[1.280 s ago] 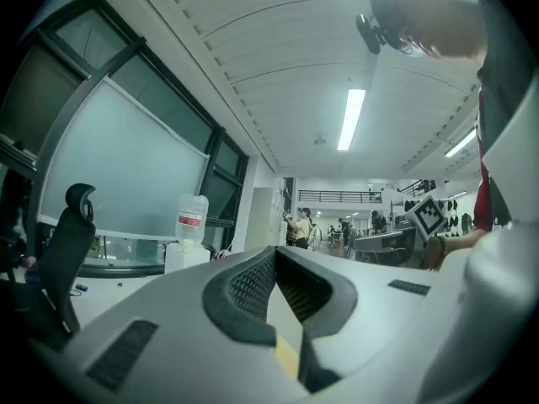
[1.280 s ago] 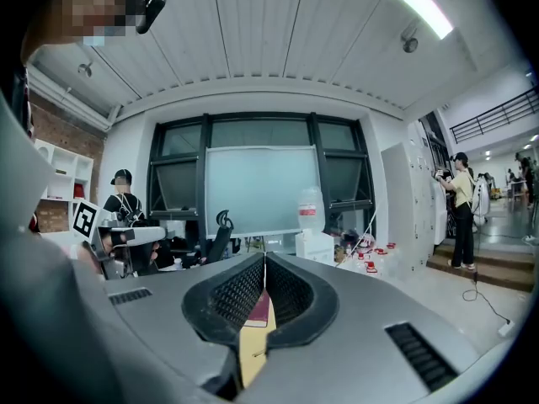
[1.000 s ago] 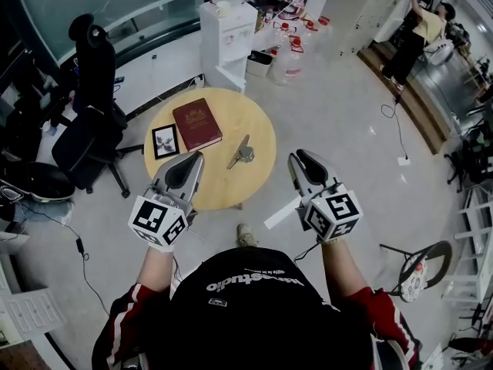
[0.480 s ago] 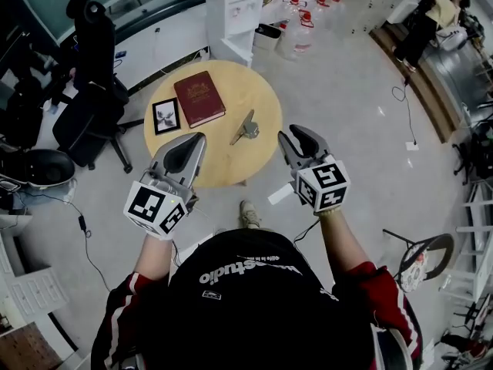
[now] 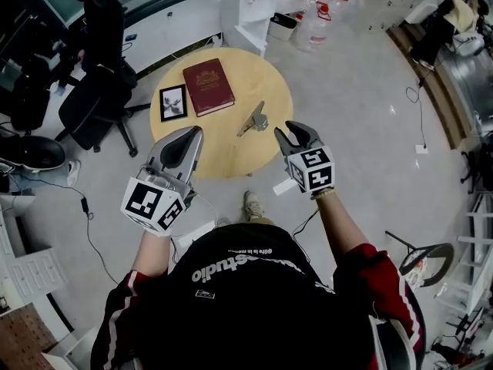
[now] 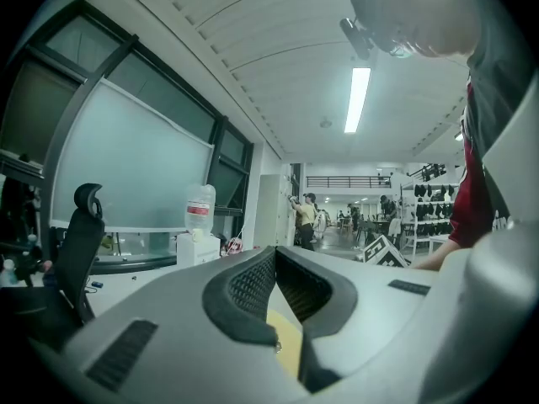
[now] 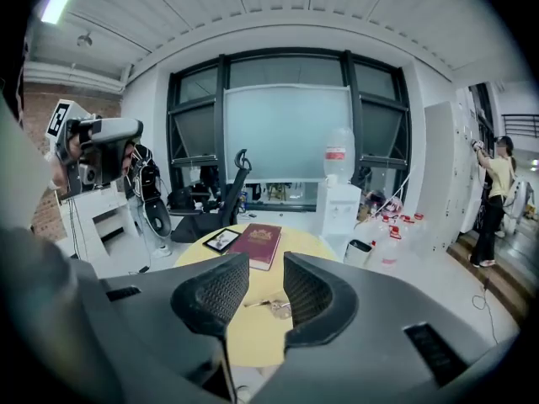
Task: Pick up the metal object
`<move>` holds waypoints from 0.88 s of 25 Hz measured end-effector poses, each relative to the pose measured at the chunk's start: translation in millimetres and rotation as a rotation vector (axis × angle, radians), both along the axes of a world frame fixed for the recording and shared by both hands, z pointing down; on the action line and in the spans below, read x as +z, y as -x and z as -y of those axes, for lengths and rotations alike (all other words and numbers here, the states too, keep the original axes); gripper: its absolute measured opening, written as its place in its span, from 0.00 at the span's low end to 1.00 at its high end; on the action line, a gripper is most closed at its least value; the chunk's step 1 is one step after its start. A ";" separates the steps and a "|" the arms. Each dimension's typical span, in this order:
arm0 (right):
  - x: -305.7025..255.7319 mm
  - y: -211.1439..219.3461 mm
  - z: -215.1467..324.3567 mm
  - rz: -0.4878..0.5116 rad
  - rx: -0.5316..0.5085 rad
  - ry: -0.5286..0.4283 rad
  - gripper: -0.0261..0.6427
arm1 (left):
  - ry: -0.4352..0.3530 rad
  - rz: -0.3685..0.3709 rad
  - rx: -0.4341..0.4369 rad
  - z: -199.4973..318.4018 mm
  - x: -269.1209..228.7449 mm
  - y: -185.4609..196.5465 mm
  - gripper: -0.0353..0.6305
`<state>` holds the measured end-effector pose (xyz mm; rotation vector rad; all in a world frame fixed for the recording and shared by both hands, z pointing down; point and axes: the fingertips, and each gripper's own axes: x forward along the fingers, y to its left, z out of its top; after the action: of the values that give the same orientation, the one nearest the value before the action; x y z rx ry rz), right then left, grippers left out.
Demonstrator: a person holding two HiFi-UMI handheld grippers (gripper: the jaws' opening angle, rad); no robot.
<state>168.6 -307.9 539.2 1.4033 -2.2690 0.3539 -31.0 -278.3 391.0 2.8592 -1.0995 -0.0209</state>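
The right gripper (image 5: 288, 132) stood with its jaws apart. They had just been opening, and nothing lay between the pads. The left gripper (image 5: 192, 132) had its jaw tips together and held nothing. In the head view both grippers sat at mid-frame. The left was over the lower-left rim of the round wooden table (image 5: 223, 156) and the right was at its lower-right rim.

The table top was pale yellow wood. It carried a red book (image 5: 208, 87) at its upper left, a framed picture (image 5: 173, 102) just beside the book toward the left rim, and the metal object (image 5: 253, 119) right of centre. The table stood on a pale, glossy floor (image 5: 354, 114). A black office chair (image 5: 96, 91) stood at the left of the frame and a white water dispenser (image 5: 248, 6) at top centre. Water bottles (image 5: 316, 25) stood to the right of the dispenser, and a person (image 5: 443, 29) was in the upper right corner. The right gripper view showed a frosted glass wall (image 7: 286, 133) in dark frames behind the table.

The metal object lay flat on the table, just up and left of the right gripper's tips, near but not touching. It lay right of and above the left gripper's tips, farther apart. In the right gripper view the metal object (image 7: 271, 305) appeared in the gap between the open pads, on the table beyond them.
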 end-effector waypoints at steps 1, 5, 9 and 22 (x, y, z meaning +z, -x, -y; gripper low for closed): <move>8.0 -0.5 4.1 -0.002 -0.004 0.014 0.24 | 0.005 0.003 -0.005 1.9 2.2 0.3 0.08; 37.9 -0.6 19.3 -0.035 -0.023 0.065 0.24 | 0.023 0.017 -0.024 8.1 9.9 3.6 0.08; 67.6 -1.5 35.7 -0.045 -0.029 0.108 0.24 | 0.049 0.021 -0.059 14.9 19.7 8.7 0.08; 148.5 -4.7 79.0 -0.044 0.002 0.231 0.24 | 0.112 0.065 -0.111 29.1 46.6 12.5 0.08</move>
<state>173.3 -386.9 687.7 1.2826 -2.1143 0.5606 -43.5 -307.4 437.6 2.7153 -1.2284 0.1238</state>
